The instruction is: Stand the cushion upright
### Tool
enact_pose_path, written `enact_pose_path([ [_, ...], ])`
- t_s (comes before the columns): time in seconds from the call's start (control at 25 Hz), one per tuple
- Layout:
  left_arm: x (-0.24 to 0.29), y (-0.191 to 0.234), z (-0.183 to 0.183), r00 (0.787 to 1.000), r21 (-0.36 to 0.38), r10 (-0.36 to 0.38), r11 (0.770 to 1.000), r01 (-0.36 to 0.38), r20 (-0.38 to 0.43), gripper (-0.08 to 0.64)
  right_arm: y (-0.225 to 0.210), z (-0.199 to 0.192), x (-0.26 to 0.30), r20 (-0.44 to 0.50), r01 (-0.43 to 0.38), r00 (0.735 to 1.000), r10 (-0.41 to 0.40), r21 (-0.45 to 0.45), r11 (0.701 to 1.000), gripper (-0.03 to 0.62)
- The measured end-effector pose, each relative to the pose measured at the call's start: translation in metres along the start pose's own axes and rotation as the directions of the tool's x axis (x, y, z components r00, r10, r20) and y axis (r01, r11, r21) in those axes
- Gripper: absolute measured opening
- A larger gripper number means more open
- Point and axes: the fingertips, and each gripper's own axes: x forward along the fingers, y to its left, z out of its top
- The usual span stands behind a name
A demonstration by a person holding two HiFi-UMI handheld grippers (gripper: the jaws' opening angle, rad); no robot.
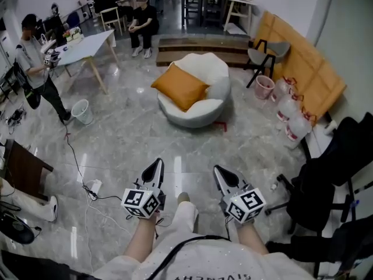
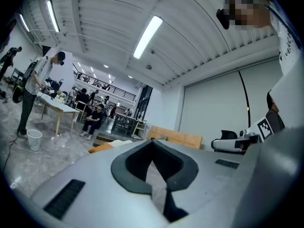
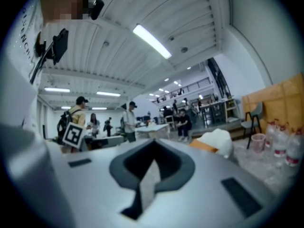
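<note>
1. Two grippers, the left gripper (image 1: 157, 164) and the right gripper (image 1: 219, 170), point level, side by side, each with jaws closed on nothing.
2. Far ahead, well apart from them, the orange cushion (image 1: 179, 86) lies tilted in a round white chair (image 1: 217, 74).
3. A grey marble floor (image 1: 128, 133) lies between.

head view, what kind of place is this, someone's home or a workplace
Most likely a shared workspace or lab, not a home: a wide polished floor, a white work table with a person standing at it, and a round white lounge chair holding the orange cushion out in the open.
</note>
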Motion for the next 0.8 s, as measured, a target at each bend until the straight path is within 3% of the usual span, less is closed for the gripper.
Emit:
enact_pose_path([
  [0.48,0.161,0.083,0.029,0.998,0.053,-0.061,0.997,0.063,-0.024,0.025,-0.083,0.030,0.148,-0.035,0.002,0.999,-0.002,0.010,1.000,0.017],
  [0.8,0.235,0.146,0.020,0.997,0.013,-0.052,0.999,0.053,-0.049,0.025,-0.135,0.026,0.228,-0.084,0.020,0.996,-0.018,0.022,1.000,0.017],
])
